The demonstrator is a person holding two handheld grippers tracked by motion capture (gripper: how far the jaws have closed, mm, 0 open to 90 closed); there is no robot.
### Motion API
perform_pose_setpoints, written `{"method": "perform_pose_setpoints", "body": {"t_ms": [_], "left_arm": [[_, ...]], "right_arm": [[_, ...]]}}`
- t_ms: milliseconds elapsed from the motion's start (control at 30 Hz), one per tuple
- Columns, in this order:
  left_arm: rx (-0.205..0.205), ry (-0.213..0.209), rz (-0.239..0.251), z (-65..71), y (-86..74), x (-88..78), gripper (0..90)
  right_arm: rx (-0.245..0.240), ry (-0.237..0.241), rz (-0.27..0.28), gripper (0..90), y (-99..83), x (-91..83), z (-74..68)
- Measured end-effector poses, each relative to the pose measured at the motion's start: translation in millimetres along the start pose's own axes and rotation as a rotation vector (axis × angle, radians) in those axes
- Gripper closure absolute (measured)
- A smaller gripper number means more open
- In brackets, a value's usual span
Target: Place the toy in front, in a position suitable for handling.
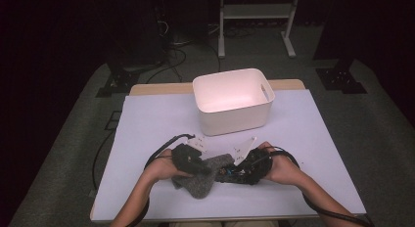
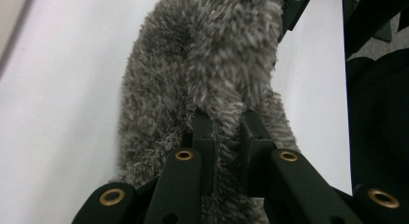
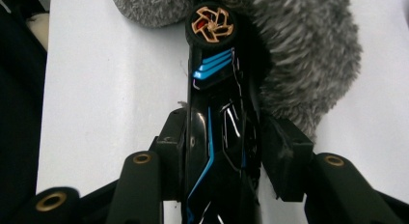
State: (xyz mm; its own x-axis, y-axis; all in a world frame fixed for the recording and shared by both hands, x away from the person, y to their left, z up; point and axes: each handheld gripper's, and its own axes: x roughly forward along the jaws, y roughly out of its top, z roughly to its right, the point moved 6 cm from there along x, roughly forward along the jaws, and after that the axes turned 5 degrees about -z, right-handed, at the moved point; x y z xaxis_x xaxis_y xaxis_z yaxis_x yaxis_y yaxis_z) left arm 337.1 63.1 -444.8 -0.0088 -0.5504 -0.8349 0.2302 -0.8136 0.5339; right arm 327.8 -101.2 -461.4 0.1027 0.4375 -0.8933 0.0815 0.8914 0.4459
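A grey fuzzy cloth [image 1: 201,182] lies bunched on the white table near the front, between my two hands. My left gripper [image 1: 205,167] comes in from the left and is shut on a fold of it; in the left gripper view the cloth [image 2: 202,64] rises from between the pinched jaws of the gripper [image 2: 225,123]. My right gripper [image 1: 231,174] comes in from the right, shut on a glossy black toy car [image 3: 217,113] with blue stripes and a bronze wheel [image 3: 211,24]. The car's front end presses into the cloth [image 3: 308,55]. Its far end is hidden by the fabric.
A white plastic bin [image 1: 235,120] with handle cut-outs stands behind the hands, at the middle back of the white table sheet [image 1: 147,124]. Black cables trail from both grippers. A metal stand's legs [image 1: 222,38] rise beyond the table on the dark floor.
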Motion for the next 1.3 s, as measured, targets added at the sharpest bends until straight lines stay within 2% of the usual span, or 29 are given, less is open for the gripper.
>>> {"method": "perform_pose_setpoints", "body": {"t_ms": [167, 333, 400, 500, 567, 633, 700, 833, 900, 1000, 1067, 1200, 1300], "left_arm": [[0.007, -0.005, 0.01, 0.8, 1.5, 1.2, 80.5], [0.011, -0.005, 0.014, 2.7, -0.9, -1.3, 80.6], [0.013, -0.008, 0.017, 4.0, -5.0, -2.6, 80.5], [-0.006, -0.021, 0.039, 5.7, -9.6, -0.4, 80.4], [-0.01, -0.025, 0.053, 6.0, -8.7, 3.0, 80.7], [-0.003, -0.031, 0.047, 5.7, -6.3, 4.6, 80.7], [0.003, -0.025, 0.052, 5.4, -2.9, 1.5, 80.8], [0.006, -0.006, 0.087, 5.7, 8.1, -16.4, 80.8], [0.028, 0.006, 0.093, 5.5, 13.7, -24.3, 80.8], [0.07, 0.026, 0.115, 10.0, 30.2, -43.8, 80.8], [0.094, 0.04, 0.104, 12.3, 37.1, -51.2, 80.7], [0.093, 0.051, 0.081, 11.0, 38.1, -51.2, 80.7], [0.062, 0.035, 0.081, 6.7, 29.7, -42.8, 80.7]], "right_arm": [[-0.004, 0.02, -0.018, 52.6, 8.0, 6.2, 0.0], [-0.028, 0.004, -0.049, 57.0, 17.6, 13.2, -2.3], [-0.031, -0.003, -0.047, 57.2, 16.5, 12.4, -2.9], [-0.033, -0.008, -0.035, 57.3, 14.4, 11.7, -2.5], [-0.029, -0.003, -0.023, 57.3, 13.9, 11.8, -2.3], [-0.032, -0.009, -0.014, 57.3, 13.7, 11.6, -2.1], [-0.031, -0.01, -0.009, 57.4, 13.3, 10.5, -2.6], [-0.003, 0.007, 0.061, 57.5, 15.9, 4.1, 0.6], [-0.002, 0.003, 0.103, 57.4, 21.2, 1.5, 2.5], [0.007, 0.013, 0.155, 57.4, 28.6, -1.2, 2.1], [0.01, 0.004, 0.194, 57.4, 33.9, -3.7, 2.0], [0.022, -0.005, 0.23, 57.4, 32.4, -5.7, 3.8], [0.044, 0.0, 0.257, 57.3, 23.1, -6.8, 3.2]]}}
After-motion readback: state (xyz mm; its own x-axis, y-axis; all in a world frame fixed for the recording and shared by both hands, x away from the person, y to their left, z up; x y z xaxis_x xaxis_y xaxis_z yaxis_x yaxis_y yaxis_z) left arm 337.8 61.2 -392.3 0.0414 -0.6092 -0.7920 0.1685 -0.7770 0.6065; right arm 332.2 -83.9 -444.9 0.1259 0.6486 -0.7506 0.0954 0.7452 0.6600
